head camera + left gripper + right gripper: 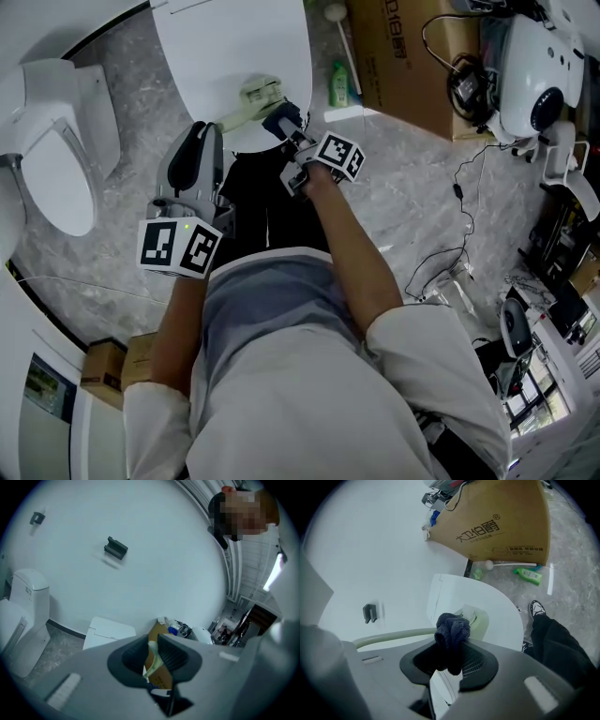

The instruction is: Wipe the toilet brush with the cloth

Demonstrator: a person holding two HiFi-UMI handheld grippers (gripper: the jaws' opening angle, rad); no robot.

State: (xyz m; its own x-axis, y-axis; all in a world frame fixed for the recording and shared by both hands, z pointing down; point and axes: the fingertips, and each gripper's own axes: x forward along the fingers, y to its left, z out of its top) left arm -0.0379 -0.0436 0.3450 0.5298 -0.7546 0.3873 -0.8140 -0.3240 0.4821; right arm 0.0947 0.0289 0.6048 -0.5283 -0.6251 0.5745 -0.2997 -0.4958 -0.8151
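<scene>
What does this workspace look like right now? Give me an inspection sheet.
Surface: grey marbled floor with a white panel lying on it.
Job's things: pale green toilet brush held above the panel; dark blue cloth bunched beside its head.
Clutter: cardboard box; green bottle.
Grippers: left tongs shut on the brush handle; right tongs shut on the cloth.
Cables: black cable trailing over the floor at right.
Surroundings: white toilet at left; white machine at right.
</scene>
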